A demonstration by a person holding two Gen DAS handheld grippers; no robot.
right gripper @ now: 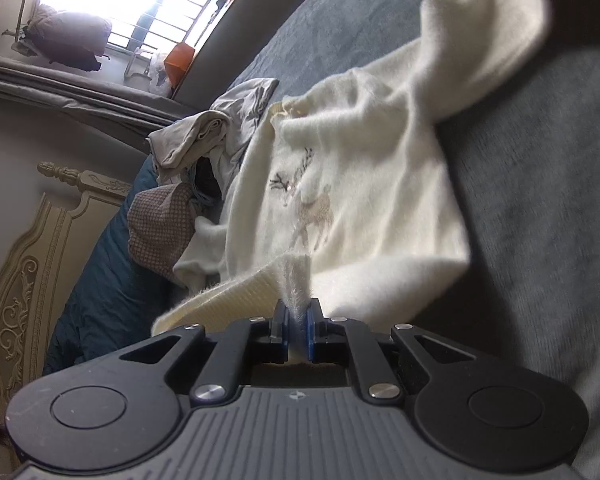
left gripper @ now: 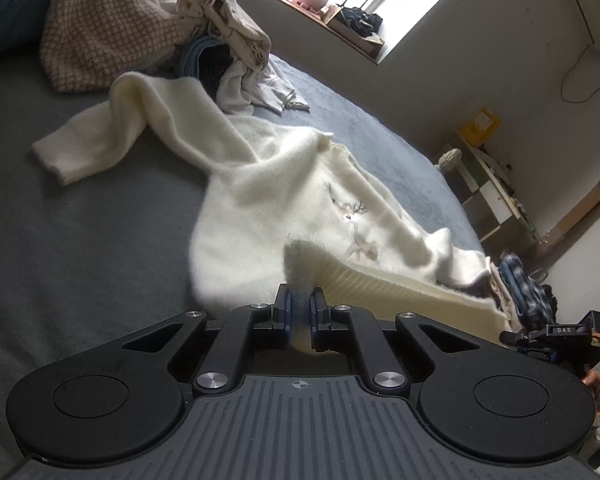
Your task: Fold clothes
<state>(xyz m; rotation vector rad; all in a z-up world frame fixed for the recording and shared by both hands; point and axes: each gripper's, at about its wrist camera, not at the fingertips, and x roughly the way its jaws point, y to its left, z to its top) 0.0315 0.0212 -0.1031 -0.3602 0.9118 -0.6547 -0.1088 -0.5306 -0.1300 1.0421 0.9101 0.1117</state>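
Left gripper (left gripper: 300, 312): fingers pinched tight on the ribbed hem of the cream sweater (left gripper: 260, 184). Body runs off toward 11 o'clock across the grey bed (left gripper: 80, 240); one sleeve (left gripper: 100, 136) trails at 10. Clothes pile (left gripper: 220, 40) lies beyond at 11-12. Right gripper (right gripper: 298, 320): fingers clamped on the same hem; body goes to 12-1 o'clock, deer motif (right gripper: 308, 208) face-up. Both hands are level on the hem, which looks lifted off the bed, though blur makes that uncertain. Long axis points away from both.
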